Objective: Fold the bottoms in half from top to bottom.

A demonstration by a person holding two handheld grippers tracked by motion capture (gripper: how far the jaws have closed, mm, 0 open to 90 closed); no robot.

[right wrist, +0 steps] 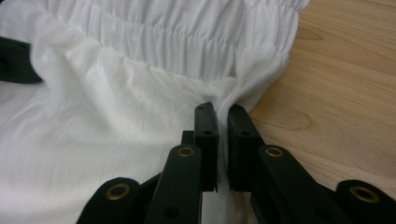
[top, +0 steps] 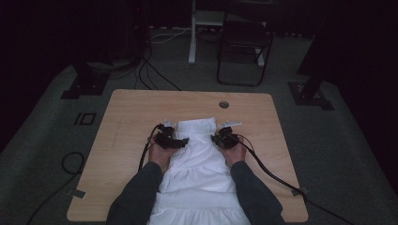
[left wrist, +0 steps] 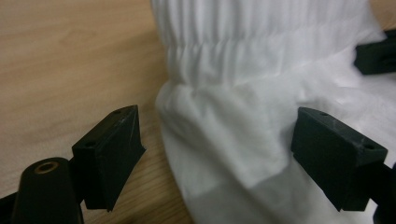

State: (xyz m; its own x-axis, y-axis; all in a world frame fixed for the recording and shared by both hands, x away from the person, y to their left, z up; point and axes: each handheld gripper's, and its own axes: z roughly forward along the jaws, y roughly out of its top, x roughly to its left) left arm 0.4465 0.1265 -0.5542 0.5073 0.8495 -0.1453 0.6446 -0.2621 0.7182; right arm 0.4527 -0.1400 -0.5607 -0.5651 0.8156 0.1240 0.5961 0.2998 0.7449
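Observation:
A white garment with a gathered elastic band lies flat on the wooden table, running from mid-table to the near edge. My left gripper is at the garment's left edge just below the band. In the left gripper view its jaws stand wide open, with the cloth bulging between them and untouched by the pads. My right gripper is at the garment's right edge. In the right gripper view it is shut on a pinched fold of the white cloth under the band.
A round cable hole sits in the table's far part. Bare wood lies left and right of the garment. Black cables trail from both grippers off the table. A dark chair and stand bases are on the floor beyond.

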